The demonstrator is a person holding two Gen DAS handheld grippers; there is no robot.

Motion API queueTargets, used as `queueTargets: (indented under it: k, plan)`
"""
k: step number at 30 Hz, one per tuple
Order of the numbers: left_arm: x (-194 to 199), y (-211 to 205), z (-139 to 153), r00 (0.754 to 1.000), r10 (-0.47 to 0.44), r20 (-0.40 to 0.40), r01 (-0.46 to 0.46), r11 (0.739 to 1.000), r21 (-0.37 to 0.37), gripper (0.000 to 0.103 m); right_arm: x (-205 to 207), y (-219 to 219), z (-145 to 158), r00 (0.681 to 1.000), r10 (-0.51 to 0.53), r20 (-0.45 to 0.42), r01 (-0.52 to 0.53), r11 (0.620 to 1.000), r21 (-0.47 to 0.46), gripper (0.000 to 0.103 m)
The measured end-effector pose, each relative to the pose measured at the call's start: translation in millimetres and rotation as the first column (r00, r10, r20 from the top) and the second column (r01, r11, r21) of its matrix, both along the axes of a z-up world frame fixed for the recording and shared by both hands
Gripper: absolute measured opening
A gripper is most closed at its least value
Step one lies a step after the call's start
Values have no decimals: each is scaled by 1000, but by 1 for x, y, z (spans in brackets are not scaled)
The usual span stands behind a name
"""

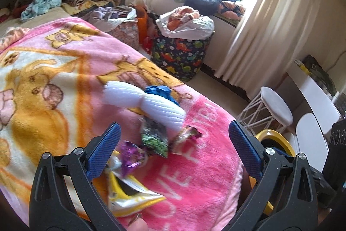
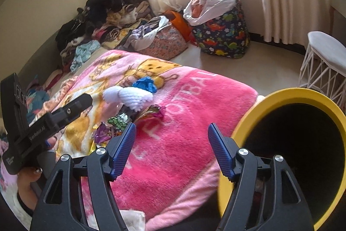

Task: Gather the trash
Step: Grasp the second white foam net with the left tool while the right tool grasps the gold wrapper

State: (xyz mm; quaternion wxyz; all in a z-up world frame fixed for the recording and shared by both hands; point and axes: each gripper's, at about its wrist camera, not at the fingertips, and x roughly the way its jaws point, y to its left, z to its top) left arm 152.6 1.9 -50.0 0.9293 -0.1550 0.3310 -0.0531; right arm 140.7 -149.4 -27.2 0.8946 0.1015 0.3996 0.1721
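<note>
Left tongs [image 1: 174, 138] wide, empty, over wrappers on the pink blanket [image 1: 201, 166]. Green wrapper [image 1: 155, 139] at twelve o'clock between the jaws, purple wrapper [image 1: 129, 156] at nine, yellow packet [image 1: 127, 196] at seven. White foam [image 1: 142, 101] and blue scrap [image 1: 161, 91] farther off at twelve. Right tongs [image 2: 172, 136] wide, empty; yellow-rimmed bin [image 2: 287, 94] at three o'clock, just beside the bed.

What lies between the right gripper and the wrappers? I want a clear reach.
In the right wrist view, only bare pink blanket lies between the open right gripper and the wrappers, which sit just beyond its left fingertip.
</note>
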Motion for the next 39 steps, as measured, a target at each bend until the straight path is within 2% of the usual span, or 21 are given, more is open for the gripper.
queueTargets:
  k: [15,24,30,33,35,39]
  plan:
    - [44,65,-12,992,119,-44,-122,990,-77,92,58,53,-34,993,73,-91,-75,997,-18,70]
    - [79,84,-33,982,129,-135,-152,972,-178,92,89,68,-63,984,81,-157,-84,996,-14,70]
    - [98,90,-48,968,136,-210,-181,960,-215,92,99,77,-75,979,97,-178,-100,995,-8,70]
    - [105,96,-58,955,146,-259,-215,941,-262,89,99,80,-78,977,109,-185,-114,993,-18,63]
    - [108,99,-65,942,157,-295,-241,931,-274,85,98,81,-81,975,118,-187,-125,992,-23,55]
    - [108,101,-74,931,168,-325,-269,917,-296,74,92,77,-81,974,127,-186,-132,991,-18,47]
